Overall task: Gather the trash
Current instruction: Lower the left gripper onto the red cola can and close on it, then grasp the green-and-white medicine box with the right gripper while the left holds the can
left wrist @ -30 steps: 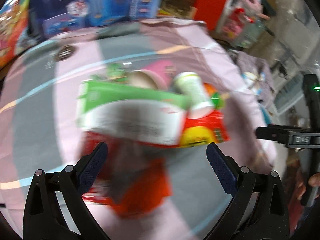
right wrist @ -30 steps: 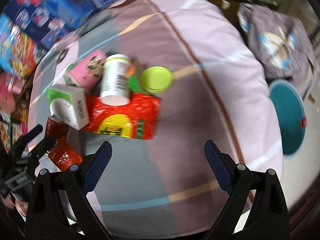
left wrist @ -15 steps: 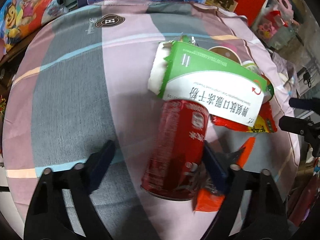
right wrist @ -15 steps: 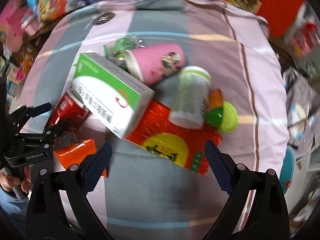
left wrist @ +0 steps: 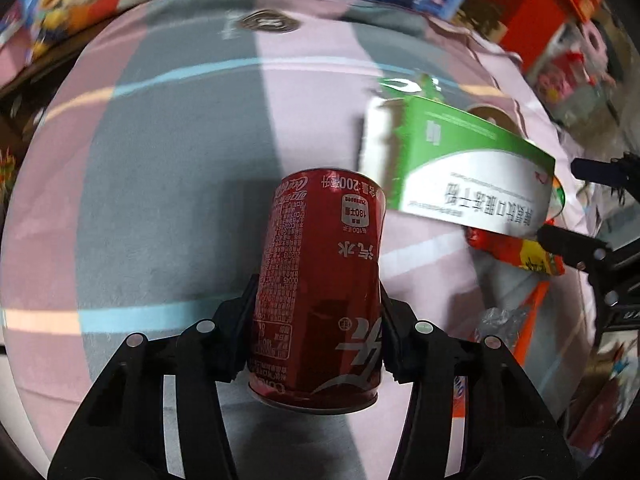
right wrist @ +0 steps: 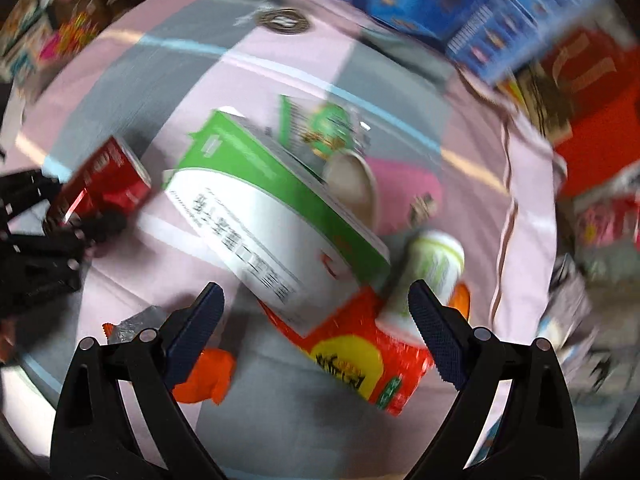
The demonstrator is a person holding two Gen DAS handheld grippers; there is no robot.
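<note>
My left gripper [left wrist: 318, 300] is shut on a red soda can [left wrist: 320, 280], held clear of the cloth; the can also shows at the left of the right wrist view [right wrist: 104, 184]. My right gripper [right wrist: 316, 312] is open and empty, hovering over the trash pile: a green-and-white carton [right wrist: 272, 204], a red-and-yellow snack wrapper [right wrist: 360, 356], a white bottle [right wrist: 432, 276], a pink paper cup [right wrist: 400, 192], a green packet [right wrist: 328, 128] and an orange wrapper [right wrist: 204, 376]. The carton [left wrist: 472, 176] lies right of the can.
The trash lies on a pink-and-grey striped cloth [left wrist: 160, 184] over a round table. Blue toy boxes [right wrist: 480, 12] and a red box [left wrist: 532, 12] stand beyond the far edge. The right gripper's black frame [left wrist: 592, 256] shows at the right of the left wrist view.
My left gripper closed on the red can and lifted it. My right gripper moved closer over the carton and wrapper, still open.
</note>
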